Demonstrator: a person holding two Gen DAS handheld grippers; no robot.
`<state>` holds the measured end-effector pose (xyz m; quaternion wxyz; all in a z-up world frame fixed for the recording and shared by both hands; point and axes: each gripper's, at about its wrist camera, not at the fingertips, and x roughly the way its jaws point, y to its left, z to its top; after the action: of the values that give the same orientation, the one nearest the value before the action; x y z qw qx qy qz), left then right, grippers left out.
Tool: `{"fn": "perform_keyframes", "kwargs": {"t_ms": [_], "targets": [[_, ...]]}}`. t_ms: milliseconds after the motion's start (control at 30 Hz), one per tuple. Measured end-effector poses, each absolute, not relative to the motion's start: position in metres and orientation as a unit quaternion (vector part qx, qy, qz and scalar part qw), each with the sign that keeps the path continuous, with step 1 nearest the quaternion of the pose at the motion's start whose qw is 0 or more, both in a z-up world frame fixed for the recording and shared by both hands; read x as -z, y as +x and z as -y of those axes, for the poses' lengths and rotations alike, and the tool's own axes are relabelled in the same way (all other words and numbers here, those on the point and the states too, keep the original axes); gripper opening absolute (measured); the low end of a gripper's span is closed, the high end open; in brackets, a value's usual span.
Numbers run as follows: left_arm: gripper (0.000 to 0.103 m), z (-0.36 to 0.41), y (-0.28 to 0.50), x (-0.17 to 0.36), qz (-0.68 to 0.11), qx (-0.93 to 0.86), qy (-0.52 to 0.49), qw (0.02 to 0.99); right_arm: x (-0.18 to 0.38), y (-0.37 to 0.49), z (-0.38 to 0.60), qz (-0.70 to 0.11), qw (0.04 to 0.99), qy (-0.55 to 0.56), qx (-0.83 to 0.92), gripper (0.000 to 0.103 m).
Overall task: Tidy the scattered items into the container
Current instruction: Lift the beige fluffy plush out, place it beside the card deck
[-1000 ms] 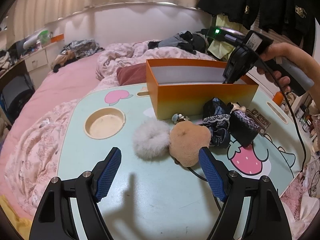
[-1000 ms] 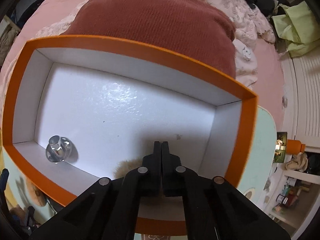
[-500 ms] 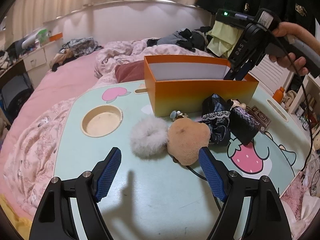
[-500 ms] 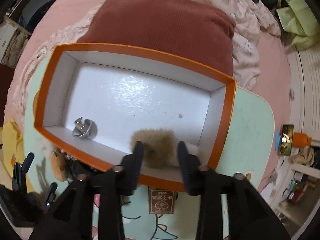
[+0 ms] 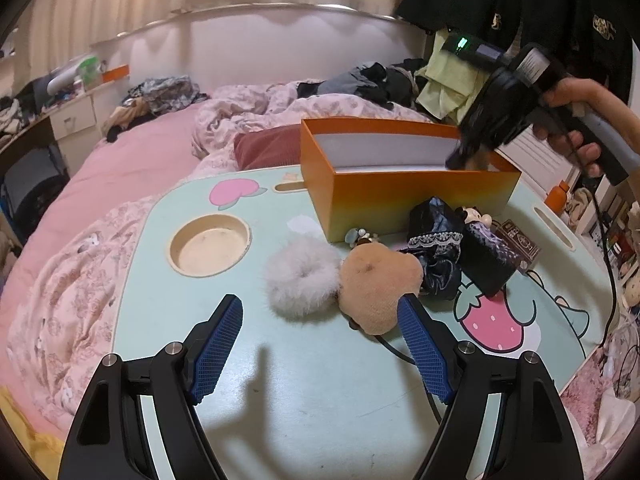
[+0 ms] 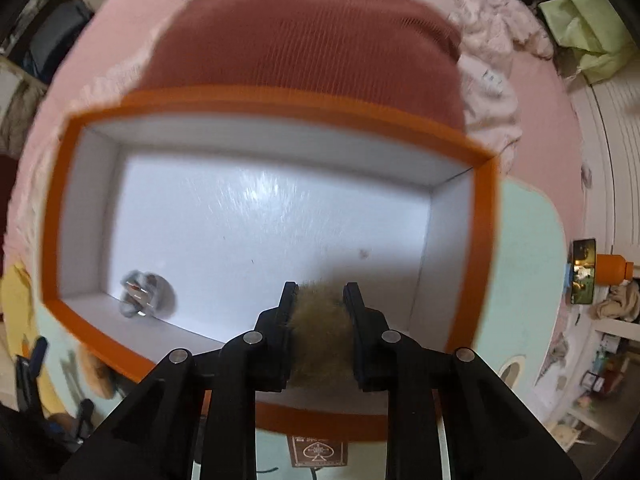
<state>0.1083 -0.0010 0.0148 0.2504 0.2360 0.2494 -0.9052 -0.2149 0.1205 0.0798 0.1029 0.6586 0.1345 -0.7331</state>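
Observation:
The orange box [image 5: 400, 196] with a white inside [image 6: 260, 216] stands at the back of the mint lap table [image 5: 280, 392]. My right gripper [image 6: 321, 294] is over the box's near right part, jaws apart, with a brown furry scrunchie [image 6: 320, 332] between them; contact with the pads is unclear. It also shows in the left wrist view [image 5: 468, 160]. A silver clip [image 6: 140, 294] lies in the box. My left gripper [image 5: 320, 320] is open and empty just in front of a white fluffy scrunchie [image 5: 302, 280] and a tan plush puff [image 5: 378, 288].
Dark lace cloth [image 5: 436, 256], a black pouch [image 5: 486, 260], a small figure [image 5: 474, 216] and a card box [image 5: 520, 240] lie before the box. A round cup recess [image 5: 210, 244] is at the table's left. A red cushion [image 6: 304, 40] and pink bedding lie behind.
My right gripper was shut over the box a second ago; its jaws have parted around the brown scrunchie. It rose, then dropped back toward the box. The left gripper stayed still.

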Motion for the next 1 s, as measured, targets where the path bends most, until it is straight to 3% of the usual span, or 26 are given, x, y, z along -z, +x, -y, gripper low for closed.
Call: {"fn": "perform_keyframes", "kwargs": {"t_ms": [267,567,867,933,1000], "targets": [[0.079,0.003,0.107,-0.014,-0.261,0.903,0.238,0.245,-0.155,-0.155,-0.141,-0.072,0.184,0.551,0.811,0.024],[0.079,0.008,0.104,-0.038,-0.272,0.905,0.222,0.241,-0.074,-0.075,-0.151,-0.062,0.227,0.54,0.808,0.024],[0.079,0.03,0.07,-0.091,-0.269,0.908,0.239,0.214,-0.073,-0.064,-0.159,-0.029,0.234,0.453,0.86,0.03],[0.079,0.038,0.061,-0.1,-0.276,0.904,0.249,0.21,-0.08,-0.056,-0.163,-0.006,0.243,0.422,0.874,0.038],[0.079,0.048,0.049,-0.107,-0.284,0.899,0.264,0.206,-0.084,-0.049,-0.167,0.008,0.24,0.397,0.886,0.066]]}}
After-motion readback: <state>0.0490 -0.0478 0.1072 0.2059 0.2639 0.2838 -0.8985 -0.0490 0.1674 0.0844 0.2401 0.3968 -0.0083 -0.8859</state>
